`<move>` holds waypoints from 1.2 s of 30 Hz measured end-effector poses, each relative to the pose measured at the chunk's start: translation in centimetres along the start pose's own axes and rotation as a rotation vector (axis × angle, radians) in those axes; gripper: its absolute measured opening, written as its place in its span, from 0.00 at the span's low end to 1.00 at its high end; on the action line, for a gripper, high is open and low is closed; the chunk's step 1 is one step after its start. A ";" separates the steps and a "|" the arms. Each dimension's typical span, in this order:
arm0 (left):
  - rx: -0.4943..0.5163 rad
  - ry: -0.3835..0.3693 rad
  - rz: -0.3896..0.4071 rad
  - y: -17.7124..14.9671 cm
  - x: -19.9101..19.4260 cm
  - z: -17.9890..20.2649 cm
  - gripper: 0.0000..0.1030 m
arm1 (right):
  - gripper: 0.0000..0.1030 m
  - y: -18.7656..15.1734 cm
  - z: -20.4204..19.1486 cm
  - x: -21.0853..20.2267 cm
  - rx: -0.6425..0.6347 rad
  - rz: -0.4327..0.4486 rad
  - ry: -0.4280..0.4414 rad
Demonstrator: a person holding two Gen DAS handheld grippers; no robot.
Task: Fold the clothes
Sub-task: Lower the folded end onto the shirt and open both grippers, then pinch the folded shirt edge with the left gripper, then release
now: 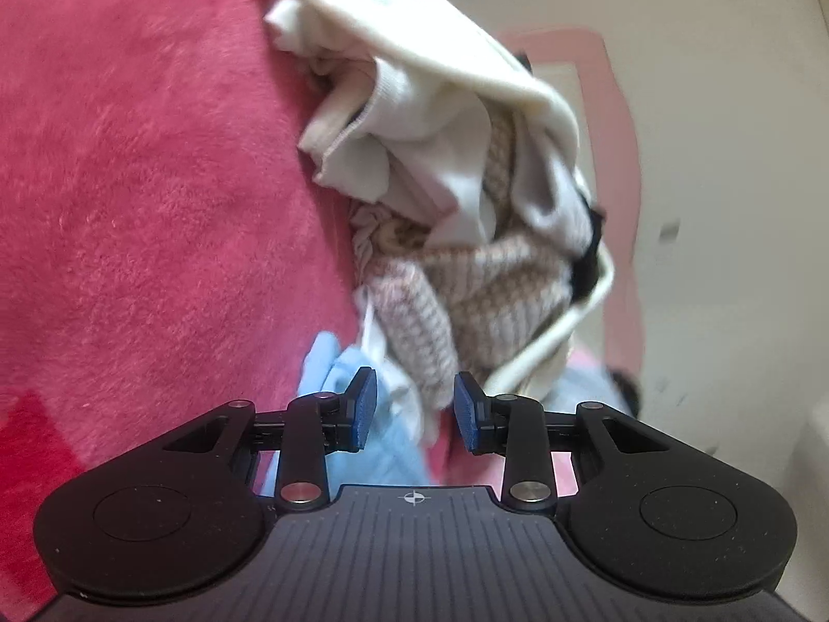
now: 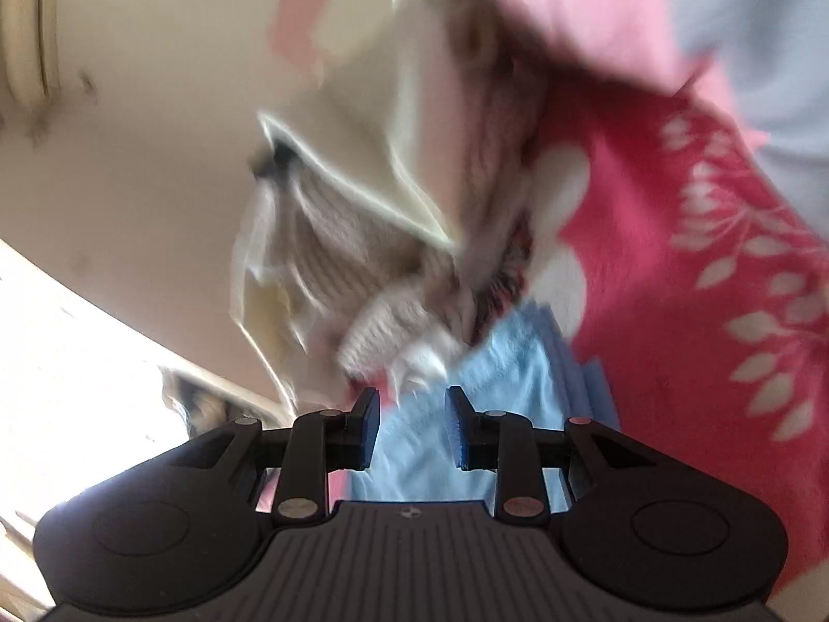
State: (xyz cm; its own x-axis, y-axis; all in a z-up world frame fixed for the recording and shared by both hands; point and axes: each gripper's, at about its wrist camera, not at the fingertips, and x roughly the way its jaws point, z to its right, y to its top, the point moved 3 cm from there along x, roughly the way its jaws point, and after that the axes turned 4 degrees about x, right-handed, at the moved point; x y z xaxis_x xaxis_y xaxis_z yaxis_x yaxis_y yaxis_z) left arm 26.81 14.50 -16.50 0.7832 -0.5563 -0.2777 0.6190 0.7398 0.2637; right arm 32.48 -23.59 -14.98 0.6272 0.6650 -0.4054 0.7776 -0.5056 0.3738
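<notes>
A light blue garment (image 1: pixel 383 446) lies on the pink blanket (image 1: pixel 155 181) just beyond my left gripper (image 1: pixel 414 404). That gripper is open, and its blue pads (image 1: pixel 365 409) stand apart with nothing pressed between them. Behind it is a heap of clothes: a cream garment (image 1: pixel 414 36) on top and a beige striped knit (image 1: pixel 497 285) under it. In the blurred right wrist view my right gripper (image 2: pixel 412 414) is also open over the light blue garment (image 2: pixel 497 373). The knit (image 2: pixel 337 238) and the cream garment (image 2: pixel 362 155) are heaped beyond it.
The pink blanket (image 2: pixel 647 259) carries a pale leaf pattern on the right. A cream wall (image 1: pixel 725 103) with a pink frame (image 1: pixel 616 155) rises behind the heap. A bright, washed-out area (image 2: pixel 77 337) fills the lower left of the right wrist view.
</notes>
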 end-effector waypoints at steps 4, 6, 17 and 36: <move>0.063 0.063 -0.023 -0.8 -2.1 1.1 0.31 | 0.29 1.6 0.0 -1.2 0.031 0.140 -0.131; 0.078 0.082 -0.028 -1.3 -3.8 1.9 0.32 | 0.29 1.4 -1.7 -3.9 0.003 0.169 -0.059; 0.258 0.210 -0.188 -9.3 -12.6 6.0 0.37 | 0.38 -5.5 -8.3 -14.4 -0.234 0.000 -0.164; 0.376 0.250 -0.300 -15.9 -12.4 1.6 0.37 | 0.48 -13.3 -0.5 -15.6 -0.226 -0.155 -0.444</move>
State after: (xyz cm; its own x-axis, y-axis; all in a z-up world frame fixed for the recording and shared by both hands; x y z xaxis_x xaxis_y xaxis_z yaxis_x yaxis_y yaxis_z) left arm 7.36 9.00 -15.77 0.5592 -0.5816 -0.5907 0.8276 0.3505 0.4384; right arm 12.36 -26.97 -13.23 0.5014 0.4008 -0.7668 0.8649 -0.2558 0.4319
